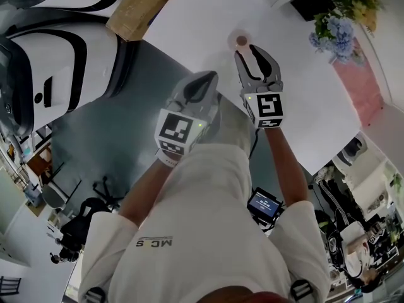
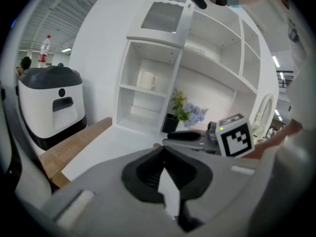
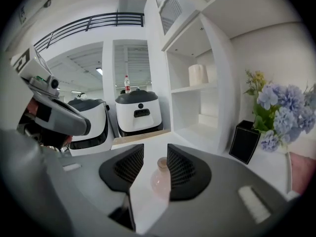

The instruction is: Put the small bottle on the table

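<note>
Small bottle [image 3: 161, 177]: pale pink, translucent, round body narrowing to a short neck with a tan rim; seen from the head view [image 1: 241, 41] it's a small round shape with a brownish centre; upright on the white worktop [image 1: 202, 24], near its far side.

Right hand-held gripper [image 3: 155, 147]: jaws apart; in the right gripper view the bottle sits in the gap, off-centre towards the right-hand pad and overlapping its edge; clear worktop shows between the bottle and the left-hand pad, so no squeeze on it; can't tell whether the right-hand pad actually touches the glass. In the head view the bottle is just past this gripper's tips [image 1: 246, 50], along the line it points; gripper aims away from the person across the worktop.

Left hand-held gripper [image 2: 163, 149]: jaw tips meet, nothing between them; in the head view [image 1: 211, 76] it's beside the right one, at the worktop's near edge, well short of the bottle; the right one's marker cube [image 2: 237, 135] shows in the left gripper view.

Further out: blue and yellow flowers [image 3: 284, 112] in a black pot [image 3: 245, 141] off to the right of the bottle; white shelf unit [image 3: 197, 83] behind; two white and black machines [image 3: 138, 111] on the floor past the worktop's far edge.
</note>
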The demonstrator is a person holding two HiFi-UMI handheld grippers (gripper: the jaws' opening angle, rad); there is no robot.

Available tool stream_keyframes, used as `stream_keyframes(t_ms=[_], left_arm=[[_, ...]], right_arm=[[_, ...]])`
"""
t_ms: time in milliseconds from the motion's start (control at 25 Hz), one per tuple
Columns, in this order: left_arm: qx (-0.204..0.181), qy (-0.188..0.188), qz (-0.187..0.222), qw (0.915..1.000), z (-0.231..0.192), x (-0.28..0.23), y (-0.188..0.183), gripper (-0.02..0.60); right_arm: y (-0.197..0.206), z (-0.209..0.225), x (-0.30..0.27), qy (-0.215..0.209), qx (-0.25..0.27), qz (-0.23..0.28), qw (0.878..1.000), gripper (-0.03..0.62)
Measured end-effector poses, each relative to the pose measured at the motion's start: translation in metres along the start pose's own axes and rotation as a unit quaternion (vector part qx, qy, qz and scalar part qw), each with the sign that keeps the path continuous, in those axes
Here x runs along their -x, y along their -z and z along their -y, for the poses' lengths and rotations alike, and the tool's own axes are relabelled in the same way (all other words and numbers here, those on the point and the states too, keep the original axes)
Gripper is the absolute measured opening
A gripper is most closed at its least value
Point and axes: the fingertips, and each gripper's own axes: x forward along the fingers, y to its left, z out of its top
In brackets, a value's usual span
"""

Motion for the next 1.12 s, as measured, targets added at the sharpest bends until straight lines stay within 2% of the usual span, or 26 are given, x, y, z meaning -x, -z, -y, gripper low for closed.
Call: stream_keyframes(t_ms=[240, 760, 1120], left_arm=[[0.004, 0.003, 0.015, 0.9999, 0.006, 0.023, -0.017, 0.002], [-0.005, 0.01, 0.091, 0.9958, 0.019, 0.085, -0.077, 0.002], [-0.007, 0.031, 0.119, 0.9924, 0.038, 0.12, -0.093, 0.002]], right_arm=[[-0.035, -0.017, 0.033, -0.002, 0.001, 0.017, 1.0, 0.137], [-0.105, -0.043, 0.118, 0.024, -0.011, 0.031, 0.999, 0.106], [-0.13, -0.057, 0.175, 0.044, -0.016, 0.047, 0.998, 0.075]])
